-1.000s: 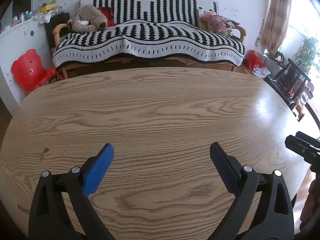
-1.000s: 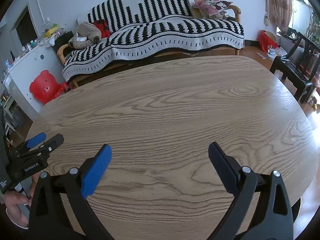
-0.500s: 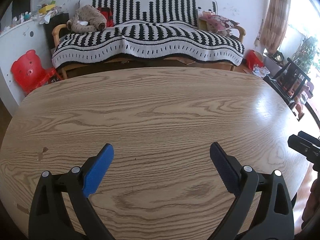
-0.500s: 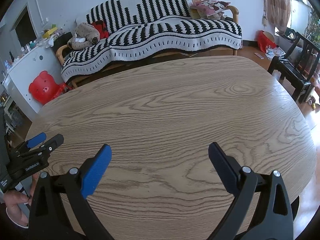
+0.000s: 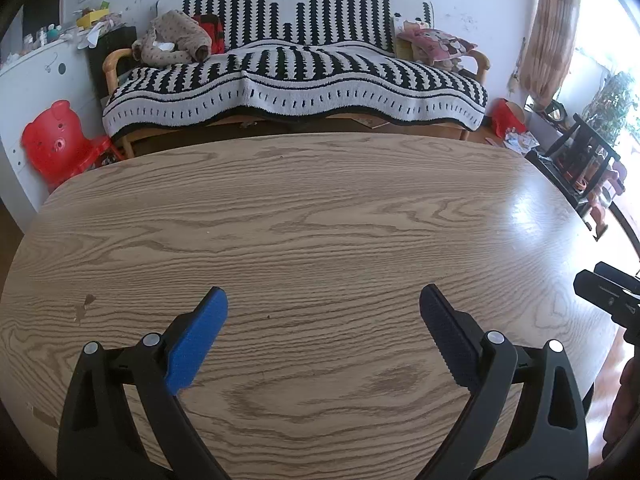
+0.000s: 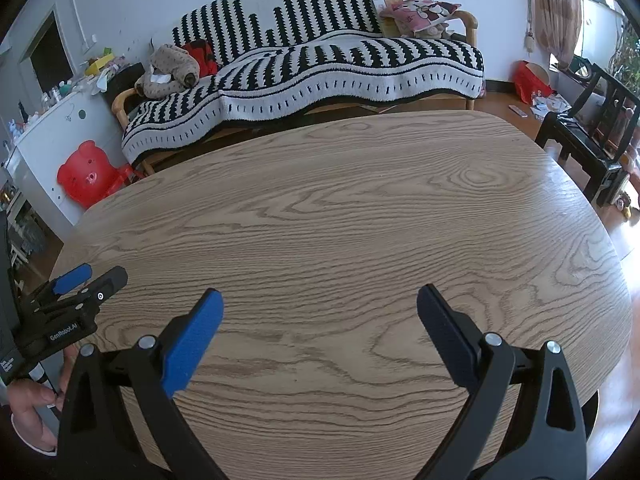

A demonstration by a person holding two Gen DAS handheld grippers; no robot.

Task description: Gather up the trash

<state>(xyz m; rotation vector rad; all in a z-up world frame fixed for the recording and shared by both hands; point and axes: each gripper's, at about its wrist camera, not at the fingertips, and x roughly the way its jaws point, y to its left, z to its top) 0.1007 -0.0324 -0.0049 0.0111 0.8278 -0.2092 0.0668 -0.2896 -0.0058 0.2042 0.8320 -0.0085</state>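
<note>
Trash is seen nowhere on the wooden counter (image 5: 320,220), over whose near edge the left hand-held gripper (image 5: 322,312) and right hand-held gripper (image 6: 320,308) are held spread wide and empty, so handling cannot be judged.

Tan wood-grain table (image 5: 320,216), black-and-white striped sofa throw (image 5: 296,80), red bear stool (image 5: 52,140), blue-padded tool (image 5: 322,312)

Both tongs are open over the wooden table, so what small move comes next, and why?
Probably swing the right tongs toward the scattered papers on the floor by the red bin; the table shows no trash, and both tongs are empty.
</note>
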